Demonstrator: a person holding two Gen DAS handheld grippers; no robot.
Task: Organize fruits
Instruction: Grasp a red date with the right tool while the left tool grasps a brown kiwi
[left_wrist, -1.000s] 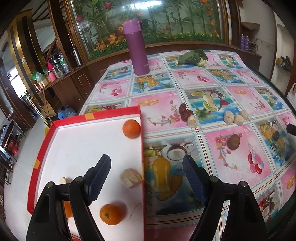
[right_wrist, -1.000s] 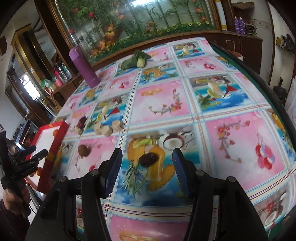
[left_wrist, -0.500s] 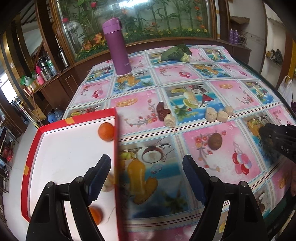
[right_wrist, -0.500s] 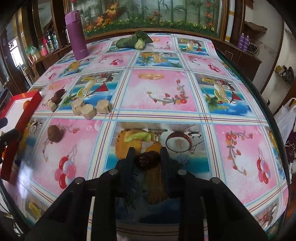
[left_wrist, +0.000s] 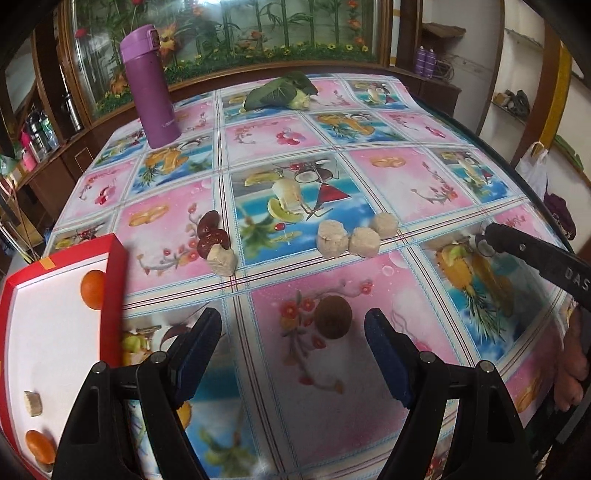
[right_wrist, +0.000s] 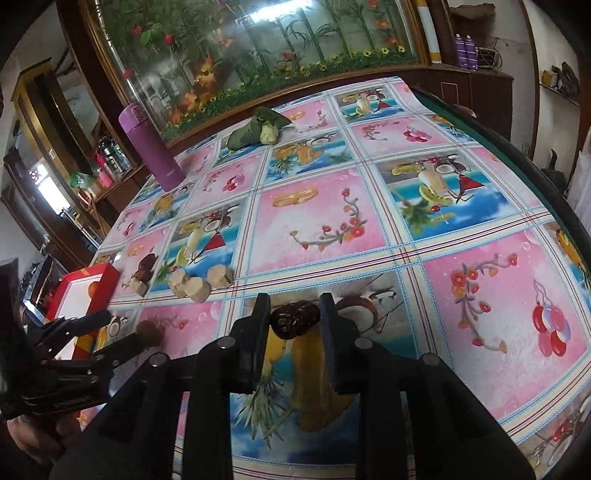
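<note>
Date (right_wrist: 294, 319) now lifted — right claw (right_wrist: 294, 321) clamped.

a purple flask (left_wrist: 153, 85) stands upright on the fruit-print tablecloth (left_wrist: 413, 177), with leafy greens (left_wrist: 279, 92) lying well apart.

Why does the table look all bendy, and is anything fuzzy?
Left wrist view: the fisheye lens curves the tablecloth lines, and the red tray edge and the near cloth are smeared by motion. Right wrist view: the same bending, sharper on the date, with bright glare on the glass behind.
</note>
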